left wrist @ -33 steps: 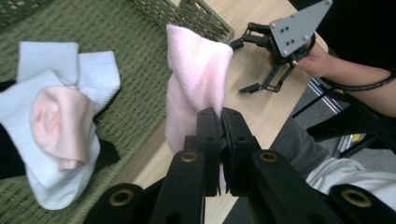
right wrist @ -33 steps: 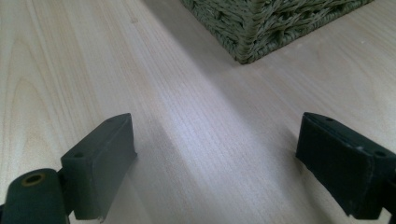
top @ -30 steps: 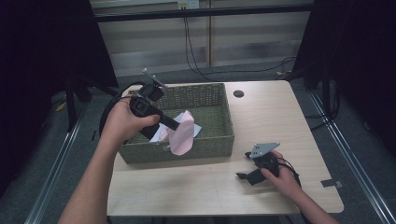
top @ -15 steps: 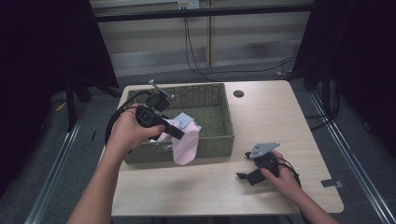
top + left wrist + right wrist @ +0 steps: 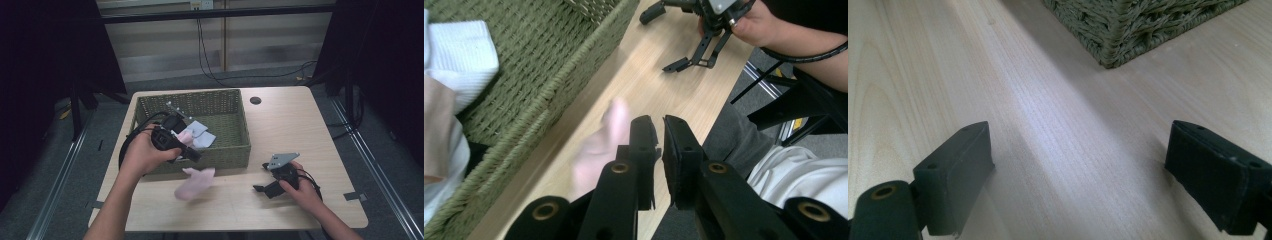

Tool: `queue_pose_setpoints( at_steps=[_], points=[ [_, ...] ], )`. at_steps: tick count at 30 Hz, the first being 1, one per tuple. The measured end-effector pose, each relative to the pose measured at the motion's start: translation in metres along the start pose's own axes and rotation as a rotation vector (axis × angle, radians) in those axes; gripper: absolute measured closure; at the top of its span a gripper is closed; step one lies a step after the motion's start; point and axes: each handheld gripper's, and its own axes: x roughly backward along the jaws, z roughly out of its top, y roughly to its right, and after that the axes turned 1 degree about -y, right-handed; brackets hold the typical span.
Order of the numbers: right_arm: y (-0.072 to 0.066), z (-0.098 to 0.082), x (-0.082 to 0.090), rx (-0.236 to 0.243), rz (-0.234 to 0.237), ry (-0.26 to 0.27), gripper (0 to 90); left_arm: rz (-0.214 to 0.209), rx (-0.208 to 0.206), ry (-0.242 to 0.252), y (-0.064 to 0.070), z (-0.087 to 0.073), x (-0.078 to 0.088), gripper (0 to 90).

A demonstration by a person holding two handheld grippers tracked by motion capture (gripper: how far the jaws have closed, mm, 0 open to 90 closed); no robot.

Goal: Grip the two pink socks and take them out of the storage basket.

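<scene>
No writing, label, brand, number or sign can be read in any view; the wicker basket (image 5: pixel 235 150), the wooden table (image 5: pixel 300 125) and the cloths in the basket are plain; the gripper bodies carry no legible marking at this sharpness.
</scene>
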Motion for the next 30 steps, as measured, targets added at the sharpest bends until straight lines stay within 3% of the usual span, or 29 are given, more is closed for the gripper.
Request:
queue_pose_setpoints(
  at_steps=[3, 7, 12, 15, 17, 22, 25, 28, 30],
  points=[
    [0.000, 0.000, 0.000, -0.004, 0.001, -0.003, 10.7, -0.007, -0.002, -0.008, -0.001, -0.002, -0.007, 83.7],
    [0.000, 0.000, 0.000, -0.003, 0.000, -0.002, 10.7, 0.016, -0.002, 0.019, -0.007, -0.004, -0.011, 76.4],
    [0.000, 0.000, 0.000, -0.004, 0.001, -0.002, 10.6, 0.024, -0.011, 0.031, -0.013, -0.003, -0.010, 69.2],
    [0.000, 0.000, 0.000, -0.004, 0.001, -0.003, 10.6, 0.057, -0.029, 0.060, -0.018, 0.000, -0.007, 63.6],
    [0.000, 0.000, 0.000, -0.004, 0.001, -0.002, 10.7, 0.050, -0.023, 0.077, -0.023, 0.001, -0.005, 62.9],
    [0.000, 0.000, 0.000, -0.004, 0.001, -0.002, 10.7, 0.120, 0.000, 0.115, -0.038, 0.008, 0.001, 54.9],
    [0.000, 0.000, 0.000, -0.004, 0.001, -0.002, 10.7, 0.127, 0.001, 0.114, -0.044, 0.012, 0.002, 53.2],
    [0.000, 0.000, 0.000, -0.004, 0.001, -0.002, 10.7, 0.158, 0.030, 0.117, -0.055, 0.016, 0.001, 48.5],
    [0.000, 0.000, 0.000, -0.001, 0.000, 0.000, 10.7, 0.178, 0.026, 0.125, -0.061, 0.018, 0.001, 46.3]
  ],
)
